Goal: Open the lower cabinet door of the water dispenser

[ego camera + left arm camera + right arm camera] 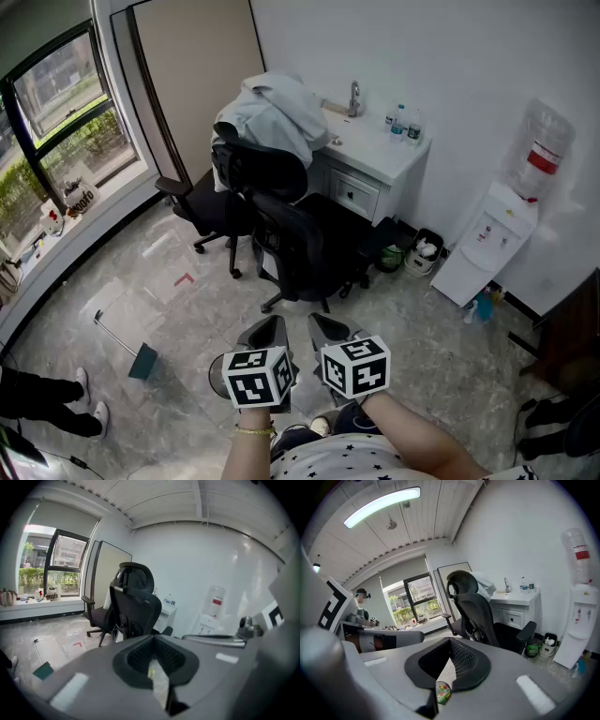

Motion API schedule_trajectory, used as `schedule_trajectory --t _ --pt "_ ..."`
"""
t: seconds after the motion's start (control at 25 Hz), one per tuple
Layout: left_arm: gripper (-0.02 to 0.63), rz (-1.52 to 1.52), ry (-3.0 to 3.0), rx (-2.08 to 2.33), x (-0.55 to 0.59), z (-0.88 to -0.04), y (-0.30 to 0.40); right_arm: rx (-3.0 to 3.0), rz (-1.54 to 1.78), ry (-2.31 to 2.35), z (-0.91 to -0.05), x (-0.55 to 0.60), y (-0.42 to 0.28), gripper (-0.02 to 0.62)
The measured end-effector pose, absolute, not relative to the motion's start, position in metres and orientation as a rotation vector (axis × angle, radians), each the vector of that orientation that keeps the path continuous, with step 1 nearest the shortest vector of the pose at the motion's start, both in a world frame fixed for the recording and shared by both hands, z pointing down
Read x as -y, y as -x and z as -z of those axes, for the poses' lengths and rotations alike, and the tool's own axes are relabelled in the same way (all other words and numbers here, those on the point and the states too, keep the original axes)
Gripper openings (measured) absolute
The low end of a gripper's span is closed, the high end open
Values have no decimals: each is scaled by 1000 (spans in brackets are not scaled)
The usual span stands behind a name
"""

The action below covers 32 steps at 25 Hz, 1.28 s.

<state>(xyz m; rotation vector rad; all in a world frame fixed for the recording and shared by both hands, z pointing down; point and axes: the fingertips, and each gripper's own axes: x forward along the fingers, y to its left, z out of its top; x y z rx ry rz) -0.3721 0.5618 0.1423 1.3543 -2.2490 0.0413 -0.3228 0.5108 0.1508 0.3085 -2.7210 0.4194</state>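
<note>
The white water dispenser stands against the right wall with a clear bottle on top, and its lower cabinet door is closed. It also shows far off in the left gripper view as the dispenser and at the right edge of the right gripper view as the dispenser. My left gripper and right gripper are side by side low in the head view, well short of the dispenser. The left gripper and the right gripper are both shut with nothing between the jaws.
Two black office chairs stand straight ahead, one draped with a grey jacket. Behind them are a white sink counter and a small bin. A blue bottle sits by the dispenser's foot, dark furniture at right, and a dustpan at left.
</note>
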Motion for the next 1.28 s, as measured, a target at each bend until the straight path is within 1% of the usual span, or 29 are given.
schedule_trajectory --t 0.28,0.56,0.88,1.28 --pt "6 -102 -1439 2203 -519 -146 358 2706 -449 -434 -156 -466 303 -2" --pt "6 -139 -1560 2092 -433 -154 326 2659 -507 -630 -165 -384 259 -2" --pt "6 -197 -1655 1965 -295 -170 273 2597 -554 -817 -174 -247 198 -2" --pt "6 -284 -1800 1807 -96 -190 169 2488 -652 -1024 -194 -67 83 -2"
